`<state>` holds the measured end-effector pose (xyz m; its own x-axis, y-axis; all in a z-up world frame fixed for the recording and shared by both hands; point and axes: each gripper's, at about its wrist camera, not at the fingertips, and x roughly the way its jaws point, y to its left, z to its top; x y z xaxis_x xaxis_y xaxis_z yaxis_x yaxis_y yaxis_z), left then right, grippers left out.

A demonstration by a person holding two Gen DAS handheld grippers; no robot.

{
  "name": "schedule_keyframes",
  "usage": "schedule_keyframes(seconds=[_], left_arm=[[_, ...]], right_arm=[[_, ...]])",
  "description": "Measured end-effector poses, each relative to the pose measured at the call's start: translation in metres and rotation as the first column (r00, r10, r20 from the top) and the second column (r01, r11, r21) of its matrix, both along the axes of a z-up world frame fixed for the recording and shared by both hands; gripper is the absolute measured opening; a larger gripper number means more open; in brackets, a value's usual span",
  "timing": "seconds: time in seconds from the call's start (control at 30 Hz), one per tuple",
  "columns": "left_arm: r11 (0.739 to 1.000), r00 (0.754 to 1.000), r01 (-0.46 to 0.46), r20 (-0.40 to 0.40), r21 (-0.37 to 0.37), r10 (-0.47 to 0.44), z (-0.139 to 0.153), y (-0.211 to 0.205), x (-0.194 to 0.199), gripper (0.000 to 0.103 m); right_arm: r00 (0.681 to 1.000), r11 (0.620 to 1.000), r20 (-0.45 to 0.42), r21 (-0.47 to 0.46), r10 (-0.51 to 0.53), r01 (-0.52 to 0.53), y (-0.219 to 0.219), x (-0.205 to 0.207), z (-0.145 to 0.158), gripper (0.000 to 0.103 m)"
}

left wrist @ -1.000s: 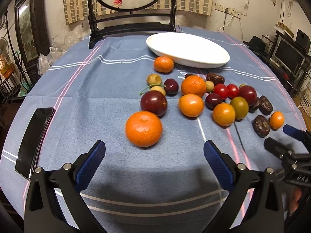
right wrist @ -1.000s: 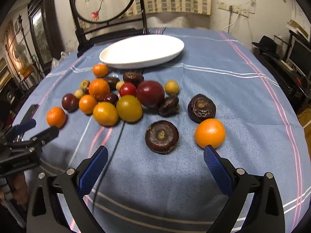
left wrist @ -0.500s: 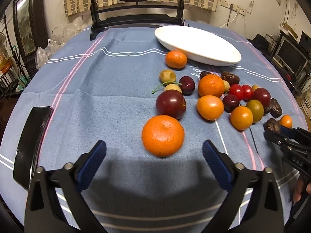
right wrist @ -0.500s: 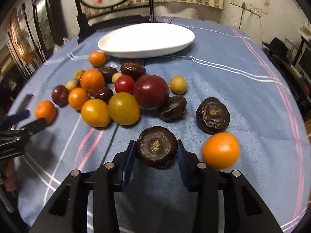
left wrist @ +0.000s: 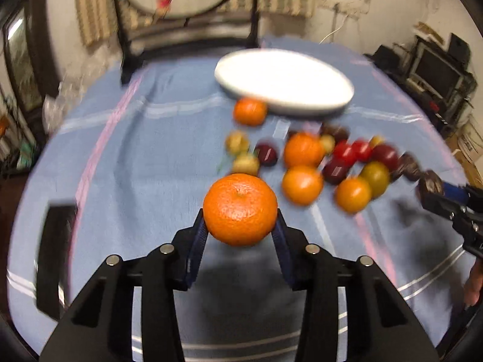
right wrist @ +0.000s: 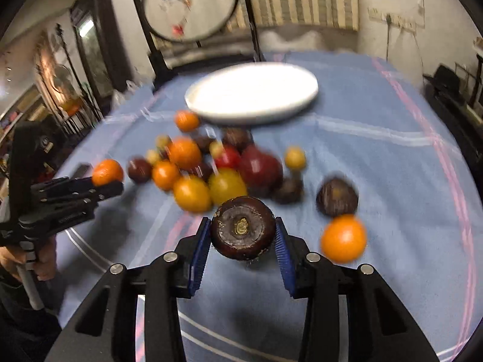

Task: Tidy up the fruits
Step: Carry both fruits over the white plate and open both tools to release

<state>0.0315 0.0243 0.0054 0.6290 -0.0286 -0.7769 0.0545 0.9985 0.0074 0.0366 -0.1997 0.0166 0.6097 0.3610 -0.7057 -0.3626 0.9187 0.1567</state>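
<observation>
The left claw has a large orange mandarin between its blue pads, its jaws closing with the pads pressing on both sides of the fruit, which hangs clear of the blue striped cloth covering the desk. The right claw grips a dark brown, round, flattened fruit in the same way, narrow jaws clamped on its flanks and the pale stem scar facing the camera. Ahead of both lies the blurred heap of loose fruit: orange mandarins, red and dark plums, yellow-green ones and small pale ones, packed close and touching. It sits between the claws and the white oval plate at the far side of the desk, with one small mandarin just beside the plate's near rim. In the right wrist view another dark wrinkled fruit and an orange one lie apart to the right of the held fruit. A dark flat object lies near the left edge of the cloth. A black-framed round screen stands behind the desk. Motion blur softens most of the background.
</observation>
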Motion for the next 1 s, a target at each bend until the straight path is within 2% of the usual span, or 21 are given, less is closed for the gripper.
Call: schedule_keyframes(seconds=[0.13, 0.23, 0.3, 0.4, 0.57, 0.67, 0.73, 0.77, 0.8, 0.83, 0.87, 0.9, 0.93, 0.97, 1.0], left_arm=[[0.999, 0.998, 0.038, 0.061, -0.028, -0.036, 0.036, -0.014, 0.036, 0.041], [0.999, 0.997, 0.038, 0.068, -0.011, -0.037, 0.048, -0.030, 0.085, 0.042], [0.999, 0.998, 0.040, 0.054, -0.008, -0.040, 0.044, -0.039, 0.115, 0.042], [1.000, 0.999, 0.018, -0.031, 0.001, -0.018, 0.023, -0.048, 0.164, 0.042], [1.000, 0.997, 0.008, -0.076, 0.012, -0.007, 0.002, -0.054, 0.195, 0.042], [1.000, 0.990, 0.007, -0.139, 0.029, -0.003, -0.013, -0.056, 0.208, 0.042], [1.000, 0.983, -0.008, -0.182, 0.003, 0.008, -0.019, -0.054, 0.214, 0.043], [1.000, 0.985, -0.019, -0.172, -0.010, 0.017, -0.018, -0.052, 0.213, 0.043], [0.999, 0.988, -0.032, -0.154, -0.019, 0.029, -0.015, -0.049, 0.209, 0.049], [0.998, 0.992, -0.045, -0.116, -0.037, 0.041, -0.008, -0.045, 0.201, 0.064], [0.998, 0.995, -0.050, -0.087, -0.044, 0.046, -0.002, -0.044, 0.192, 0.071], [0.998, 0.998, -0.050, -0.037, -0.046, 0.048, 0.008, -0.043, 0.177, 0.083], [0.998, 0.999, -0.038, -0.011, -0.044, 0.038, 0.014, -0.044, 0.166, 0.088], [0.999, 1.000, -0.017, 0.007, -0.038, 0.017, 0.020, -0.044, 0.154, 0.089], [1.000, 1.000, 0.007, 0.017, -0.024, -0.007, 0.024, -0.046, 0.141, 0.089]], right_arm=[[0.995, 0.999, 0.092, -0.008, 0.039, -0.038, 0.014, 0.031, 0.037, 0.042], [0.996, 0.999, 0.086, -0.010, 0.032, -0.031, 0.023, 0.068, 0.041, 0.042], [0.999, 1.000, 0.047, -0.007, 0.018, -0.017, 0.030, 0.102, 0.033, 0.042], [1.000, 1.000, -0.001, -0.021, -0.009, 0.009, 0.034, 0.145, 0.016, 0.042], [0.995, 0.998, -0.097, -0.053, -0.031, 0.026, 0.041, 0.187, -0.015, 0.042], [0.992, 0.997, -0.124, -0.078, -0.038, 0.029, 0.049, 0.199, -0.027, 0.043], [0.991, 0.997, -0.124, -0.069, -0.042, 0.034, 0.050, 0.202, -0.030, 0.047], [0.992, 0.997, -0.110, -0.061, -0.058, 0.051, 0.047, 0.200, -0.028, 0.056], [0.993, 0.996, -0.084, -0.043, -0.080, 0.076, 0.041, 0.195, -0.024, 0.069], [0.993, 0.995, -0.064, -0.018, -0.098, 0.097, 0.034, 0.188, -0.019, 0.074], [0.993, 0.995, -0.059, -0.001, -0.102, 0.103, 0.029, 0.185, -0.016, 0.077], [0.993, 0.995, -0.057, 0.015, -0.100, 0.101, 0.023, 0.179, -0.013, 0.077], [0.994, 0.995, -0.050, 0.029, -0.095, 0.096, 0.016, 0.168, -0.009, 0.077], [0.994, 0.995, -0.042, 0.035, -0.096, 0.098, 0.010, 0.161, -0.007, 0.079], [0.994, 0.993, -0.030, 0.043, -0.104, 0.106, 0.002, 0.149, -0.004, 0.084]])
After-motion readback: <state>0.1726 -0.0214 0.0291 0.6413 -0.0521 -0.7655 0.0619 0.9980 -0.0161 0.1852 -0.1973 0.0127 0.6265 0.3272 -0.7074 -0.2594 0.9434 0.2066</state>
